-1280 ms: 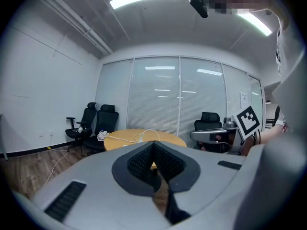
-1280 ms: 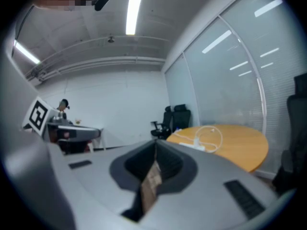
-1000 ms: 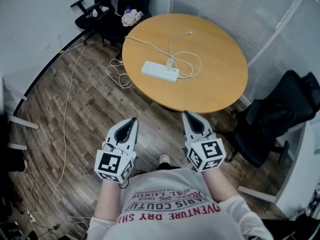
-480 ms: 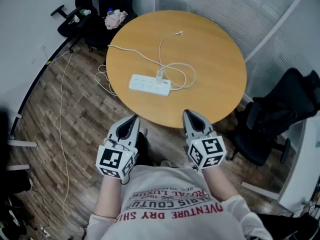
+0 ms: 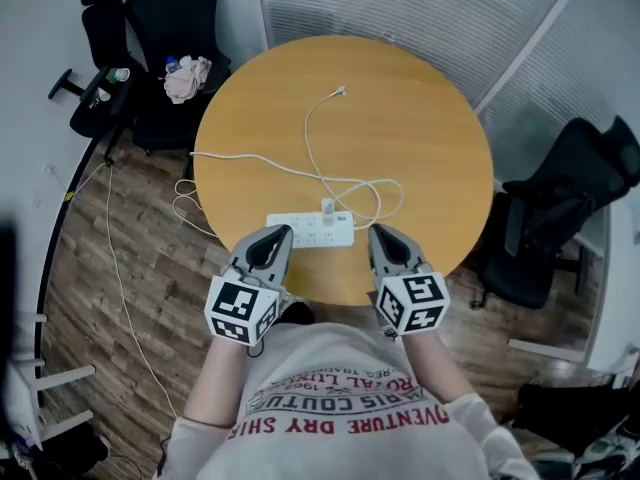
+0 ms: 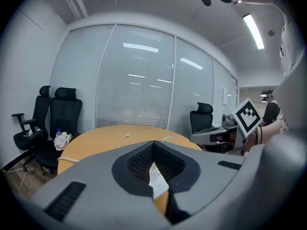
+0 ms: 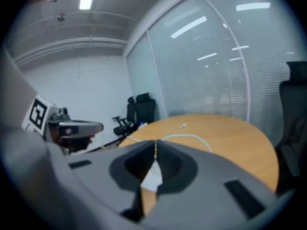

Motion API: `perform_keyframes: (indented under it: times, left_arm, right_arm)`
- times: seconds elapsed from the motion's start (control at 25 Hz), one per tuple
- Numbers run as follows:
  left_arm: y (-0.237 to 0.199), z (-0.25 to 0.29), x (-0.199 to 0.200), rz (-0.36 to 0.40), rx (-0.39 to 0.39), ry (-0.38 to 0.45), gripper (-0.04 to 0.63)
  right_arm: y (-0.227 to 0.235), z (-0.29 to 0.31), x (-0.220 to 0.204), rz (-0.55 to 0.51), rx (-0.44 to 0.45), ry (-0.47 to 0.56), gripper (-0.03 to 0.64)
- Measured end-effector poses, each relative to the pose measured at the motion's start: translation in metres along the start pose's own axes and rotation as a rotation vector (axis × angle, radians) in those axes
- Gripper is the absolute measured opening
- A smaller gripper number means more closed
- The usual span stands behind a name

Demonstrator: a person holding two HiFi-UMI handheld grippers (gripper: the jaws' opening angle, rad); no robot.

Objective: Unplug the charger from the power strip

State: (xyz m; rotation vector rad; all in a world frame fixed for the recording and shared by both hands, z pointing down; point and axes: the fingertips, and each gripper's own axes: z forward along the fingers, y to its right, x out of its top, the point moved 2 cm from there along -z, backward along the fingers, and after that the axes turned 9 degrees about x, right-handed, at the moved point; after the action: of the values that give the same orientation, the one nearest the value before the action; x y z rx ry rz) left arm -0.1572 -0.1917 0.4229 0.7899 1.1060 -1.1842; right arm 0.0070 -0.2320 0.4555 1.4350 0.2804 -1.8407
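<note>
Hovering at the worktop's [image 5: 430, 118] near edge, left gripper [image 5: 274, 238] and right gripper [image 5: 382, 236] have fingers pressed together, empty — the charger [image 5: 327, 208] stands plugged into the power strip [image 5: 300, 230] just ahead, so best pin the strip and pull the charger straight out.

My shirt [image 5: 345, 413] carries red print, upside down from above: "VENTURE DRY SH" and "RIS COUTU"; its smaller lines stay unreadable.
</note>
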Motion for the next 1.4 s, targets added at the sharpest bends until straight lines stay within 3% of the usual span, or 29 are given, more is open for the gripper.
perform_keyframes:
  times: [0.24,0.48,0.64,0.88,0.96,1.12,1.24,1.4]
  left_arm:
    - [-0.024,0.046,-0.02,0.043,-0.145,-0.085,0.034]
    - [-0.03,0.085,-0.087,0.126,-0.26,-0.253,0.034]
    - [-0.032,0.107,-0.125,0.14,-0.313,-0.343,0.034]
    - [-0.033,0.126,-0.171,0.169,-0.312,-0.453,0.034]
    - [-0.034,0.127,-0.18,0.167,-0.303,-0.468,0.034]
    - [-0.035,0.13,-0.181,0.143,-0.319,-0.464,0.034]
    - [-0.035,0.133,-0.182,0.112,-0.326,-0.519,0.034]
    - [-0.03,0.137,-0.191,0.155,-0.34,-0.579,0.034]
  right_arm:
    - [0.01,0.039,-0.014,0.06,-0.115,-0.062,0.029]
    - [0.025,0.069,-0.061,0.121,-0.168,-0.226,0.029]
    - [0.03,0.089,-0.09,0.128,-0.185,-0.339,0.031]
    - [0.024,0.112,-0.122,0.104,-0.177,-0.463,0.047]
    - [0.021,0.12,-0.126,0.097,-0.168,-0.48,0.165]
    - [0.017,0.135,-0.124,0.084,-0.157,-0.488,0.186]
    - [0.019,0.145,-0.124,0.082,-0.179,-0.505,0.195]
    - [0.026,0.154,-0.133,0.13,-0.22,-0.55,0.193]
